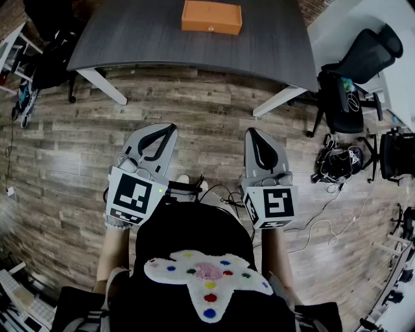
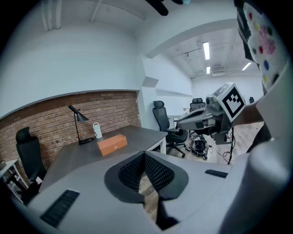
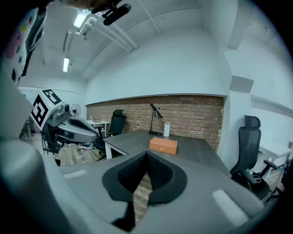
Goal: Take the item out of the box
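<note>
Left gripper (image 1: 166,128) and right gripper (image 1: 252,132) were both clenched and empty. The box (image 1: 211,17) sat shut on the table (image 1: 136,35), well apart from both.

A grey-brown wood-plank floor (image 1: 194,117) is running across the room. A dark grey worktop (image 1: 142,39) is standing on white angled legs beside a low brick wall (image 3: 197,116), with plain white wall (image 3: 183,68) rising above the brick. A black desk lamp (image 3: 157,114) and a white container (image 3: 166,129) are standing at the worktop's wall side. Black office chairs (image 1: 353,71) are standing nearby. Ceiling strip lights (image 2: 206,50) are glowing. Tangled cables (image 1: 334,162) are lying on the floor.
</note>
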Available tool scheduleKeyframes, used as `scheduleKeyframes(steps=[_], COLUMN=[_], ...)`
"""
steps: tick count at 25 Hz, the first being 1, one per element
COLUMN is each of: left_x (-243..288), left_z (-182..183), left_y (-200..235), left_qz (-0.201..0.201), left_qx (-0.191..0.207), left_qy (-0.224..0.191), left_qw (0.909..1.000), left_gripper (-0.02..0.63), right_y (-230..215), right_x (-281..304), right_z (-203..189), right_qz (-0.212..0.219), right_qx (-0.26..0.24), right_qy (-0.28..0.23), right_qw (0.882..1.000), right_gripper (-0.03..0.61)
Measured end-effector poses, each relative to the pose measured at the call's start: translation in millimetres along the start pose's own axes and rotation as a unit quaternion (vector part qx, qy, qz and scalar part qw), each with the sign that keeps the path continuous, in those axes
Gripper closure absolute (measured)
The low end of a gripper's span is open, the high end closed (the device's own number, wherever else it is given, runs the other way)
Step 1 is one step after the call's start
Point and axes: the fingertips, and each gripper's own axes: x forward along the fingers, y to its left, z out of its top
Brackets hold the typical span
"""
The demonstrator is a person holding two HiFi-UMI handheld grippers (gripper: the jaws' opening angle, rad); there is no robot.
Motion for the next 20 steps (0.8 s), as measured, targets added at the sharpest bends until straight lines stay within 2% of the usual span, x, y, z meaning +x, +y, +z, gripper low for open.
scheduleKeyframes(steps=[9, 12, 20], left_x=[1, 3, -2], left_z=[2, 6, 16], left_y=[-7, -12, -20], left_qz=[-0.003, -0.001, 0.036], left_qx=[-0.003, -0.002, -0.009], left_qy=[-0.002, -0.003, -0.011], left_qw=[1.0, 1.0, 0.9993], left_gripper=[0.609, 0.609, 0.61], right_y=[-2, -5, -21], right_x=[-4, -11, -21], right_z=[-3, 1, 4], right_qz=[0.002, 0.009, 0.023], right_qx=[0.0, 0.007, 0.026], right_qy=[0.002, -0.016, -0.039], right_qw=[1.0, 1.0, 0.999], right_gripper=[0.569, 0.569, 0.569])
